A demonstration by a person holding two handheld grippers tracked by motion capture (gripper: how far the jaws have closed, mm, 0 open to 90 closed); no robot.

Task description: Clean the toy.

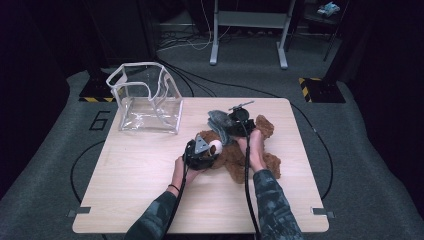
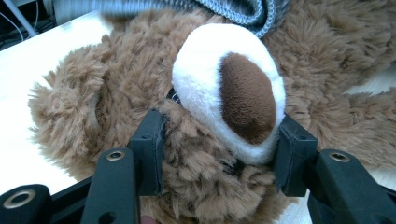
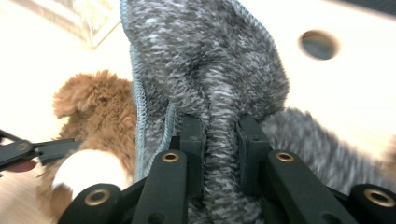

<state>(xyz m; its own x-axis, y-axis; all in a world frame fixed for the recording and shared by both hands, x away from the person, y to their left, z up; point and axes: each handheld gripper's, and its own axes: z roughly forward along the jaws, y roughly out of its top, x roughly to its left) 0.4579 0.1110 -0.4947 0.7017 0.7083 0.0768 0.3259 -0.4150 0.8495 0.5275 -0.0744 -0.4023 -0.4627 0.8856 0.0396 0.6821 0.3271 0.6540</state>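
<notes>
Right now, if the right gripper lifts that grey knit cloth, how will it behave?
Likely floppy: the grey knit cloth bunches into folds between the right gripper jaws. Probably light and grippy, given its fuzzy knit. It may drag on the teddy bear.

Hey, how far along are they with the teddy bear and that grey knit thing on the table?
Midway, it seems. Done: the fluffy brown teddy bear lies on the light wooden table, both claws gripping. In hand: the left claw clamps the bear's head below its white muzzle, and the right claw pinches the grey knitted cloth by the head. Left: working the cloth; the clear plastic bag stands open, unused.
</notes>
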